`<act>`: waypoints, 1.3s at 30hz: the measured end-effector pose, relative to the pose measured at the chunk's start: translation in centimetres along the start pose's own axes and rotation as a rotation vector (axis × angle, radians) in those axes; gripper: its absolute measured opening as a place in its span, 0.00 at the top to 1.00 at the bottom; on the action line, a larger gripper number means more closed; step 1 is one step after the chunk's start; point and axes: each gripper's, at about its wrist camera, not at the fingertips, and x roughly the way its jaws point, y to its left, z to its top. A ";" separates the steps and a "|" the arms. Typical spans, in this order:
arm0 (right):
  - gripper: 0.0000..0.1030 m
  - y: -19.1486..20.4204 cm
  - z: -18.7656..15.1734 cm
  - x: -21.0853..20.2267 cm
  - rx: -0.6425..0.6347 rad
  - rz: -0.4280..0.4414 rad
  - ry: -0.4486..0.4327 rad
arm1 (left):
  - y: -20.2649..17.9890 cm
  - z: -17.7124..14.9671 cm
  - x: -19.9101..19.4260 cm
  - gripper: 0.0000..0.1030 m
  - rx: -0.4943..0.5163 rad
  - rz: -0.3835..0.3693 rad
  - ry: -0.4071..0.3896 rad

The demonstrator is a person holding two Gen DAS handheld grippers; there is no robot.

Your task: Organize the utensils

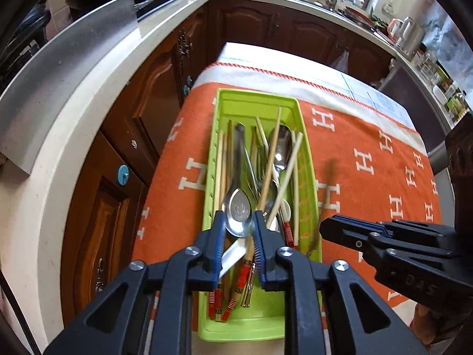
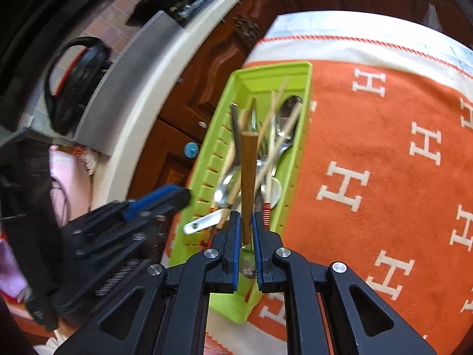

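Utensils, chopsticks (image 1: 267, 174) and metal spoons (image 1: 238, 213) mixed, lie jumbled in a green tray (image 1: 236, 103) on the orange cloth (image 1: 369, 153). Only the right wrist view shows the right gripper (image 2: 244, 224) pinching a brown wooden stick (image 2: 247, 177). The left wrist view shows the left gripper (image 1: 237, 224) slightly spread, empty, over the tray.

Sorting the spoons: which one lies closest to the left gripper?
The steel spoon whose bowl sits between the left gripper's fingertips; the other spoon lies farther up the tray.
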 end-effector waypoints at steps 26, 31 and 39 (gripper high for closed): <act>0.80 -4.7 -4.4 -6.3 0.022 -0.135 -0.109 | -5.6 -1.4 -2.4 0.06 0.086 -0.018 -0.062; 0.80 -5.8 -5.9 -8.2 0.038 -0.174 -0.138 | -6.9 -2.1 -2.0 0.02 0.095 -0.036 -0.031; 0.64 -7.4 -8.9 -12.3 0.075 -0.276 -0.197 | -9.4 -3.1 -2.5 0.02 0.136 -0.017 -0.026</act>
